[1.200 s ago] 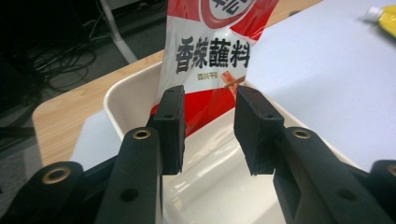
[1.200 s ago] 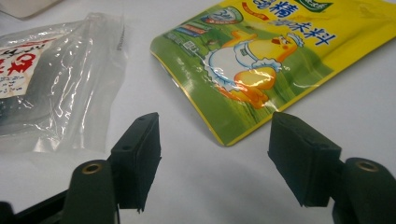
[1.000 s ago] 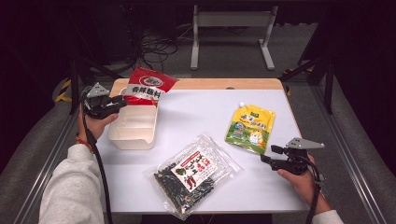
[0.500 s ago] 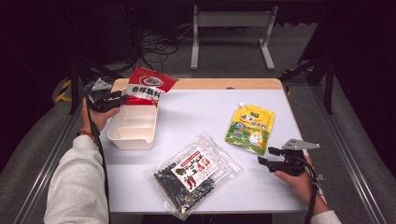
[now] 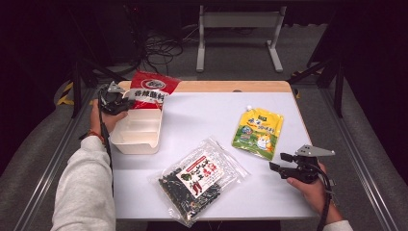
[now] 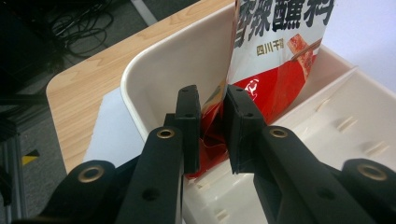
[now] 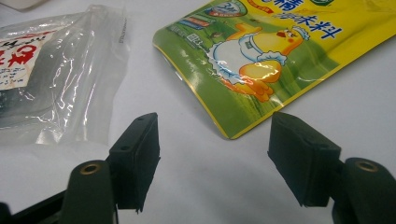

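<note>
Risk assessment, red packet [image 5: 153, 89] at far end of white tray [image 5: 137, 144]: standing upright, lower part inside the tray, top leaning over the far rim toward the wooden table edge [image 5: 216, 86].

Left gripper [image 6: 212, 100]: jaws narrow and just been closing, side edge of packet between them. Sliver of gap visible at one pad, so not judged a firm hold yet.

Right gripper [image 5: 276, 162]: jaws wide apart, nothing between them, resting low over the table near the yellow pouch [image 5: 257, 131] and well apart from the tray.

Hazards noted:
- Bite taken on the thin crimped edge only; likely to slip out or tear if pulled before full closure.
- Packet tall and top-heavy; liable to tip over the rim onto the wood if nudged rather than pinched.
- Tray light and unsecured; likely to slide or lift along with the packet, no second hand steadying it.
- Clear bag of dark strips [image 5: 202, 178] just beside the tray; possible snag if the tray shifts.
</note>
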`<state>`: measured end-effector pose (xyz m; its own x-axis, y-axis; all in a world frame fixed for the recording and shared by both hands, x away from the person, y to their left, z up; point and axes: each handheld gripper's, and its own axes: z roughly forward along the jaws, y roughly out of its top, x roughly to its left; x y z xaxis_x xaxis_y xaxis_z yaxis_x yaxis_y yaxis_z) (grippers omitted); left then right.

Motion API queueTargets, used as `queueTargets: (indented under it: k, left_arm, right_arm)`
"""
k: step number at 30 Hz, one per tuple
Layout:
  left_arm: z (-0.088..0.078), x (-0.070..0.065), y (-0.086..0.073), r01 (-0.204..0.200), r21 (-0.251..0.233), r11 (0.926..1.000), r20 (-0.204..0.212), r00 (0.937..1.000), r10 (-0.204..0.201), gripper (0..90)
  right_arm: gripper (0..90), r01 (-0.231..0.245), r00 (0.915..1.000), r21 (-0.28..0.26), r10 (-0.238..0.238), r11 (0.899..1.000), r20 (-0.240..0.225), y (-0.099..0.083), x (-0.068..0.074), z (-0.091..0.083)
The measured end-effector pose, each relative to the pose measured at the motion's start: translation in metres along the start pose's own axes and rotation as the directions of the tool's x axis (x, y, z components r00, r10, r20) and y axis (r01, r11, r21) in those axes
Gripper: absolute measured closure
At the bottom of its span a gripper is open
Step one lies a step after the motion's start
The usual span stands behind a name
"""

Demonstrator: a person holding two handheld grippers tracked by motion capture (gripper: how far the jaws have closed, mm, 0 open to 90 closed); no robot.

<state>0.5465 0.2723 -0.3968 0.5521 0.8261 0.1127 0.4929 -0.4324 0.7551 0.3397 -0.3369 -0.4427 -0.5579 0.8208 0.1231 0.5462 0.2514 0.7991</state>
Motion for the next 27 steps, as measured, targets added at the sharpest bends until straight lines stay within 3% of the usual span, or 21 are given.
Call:
queueTargets:
  k: [3, 5, 6, 11, 13, 17, 21, 27]
  left_arm:
    - [0.000, 0.000, -0.001, 0.014, -0.009, 0.9999, -0.001, 0.9999, -0.014, 76.4]
    - [-0.003, -0.001, 0.000, 0.025, -0.014, 0.9996, -0.002, 0.9997, -0.025, 68.7]
    - [-0.010, -0.002, 0.001, 0.051, -0.042, 0.9978, -0.015, 0.9985, -0.052, 63.5]
    - [-0.034, -0.008, 0.002, 0.066, -0.114, 0.9914, -0.011, 0.9977, -0.067, 56.5]
    - [-0.047, -0.014, 0.001, 0.036, -0.147, 0.9885, -0.014, 0.9992, -0.038, 56.0]
    - [-0.070, -0.031, -0.008, 0.011, -0.189, 0.9819, -0.022, 0.9996, -0.015, 45.8]
    - [-0.091, -0.049, -0.020, 0.000, -0.223, 0.9749, 0.009, 1.0000, 0.002, 39.8]
    - [-0.124, -0.087, -0.046, -0.048, -0.268, 0.9623, 0.041, 0.9973, 0.062, 33.1]
  right_arm:
    - [34.7, 0.000, 1.0000, -0.005, 0.000, 1.000, 0.006, 0.001, -0.002, -0.001]
    - [35.9, -0.008, 0.9998, -0.013, 0.009, 1.000, 0.015, 0.002, -0.006, -0.002]
    - [36.2, -0.015, 0.9997, -0.014, 0.015, 1.000, 0.020, 0.002, -0.008, -0.003]
    - [37.5, -0.032, 0.9985, -0.031, 0.033, 0.999, 0.044, 0.005, -0.018, -0.003]
    - [37.8, -0.037, 0.9980, -0.036, 0.038, 0.999, 0.050, 0.007, -0.021, -0.003]
    - [37.7, -0.049, 0.9971, -0.045, 0.052, 0.998, 0.056, 0.011, -0.030, 0.000]
    - [37.2, -0.056, 0.9959, -0.059, 0.060, 0.997, 0.067, 0.016, -0.038, 0.002]
    - [35.0, -0.083, 0.9936, -0.067, 0.088, 0.994, 0.071, 0.027, -0.051, 0.014]
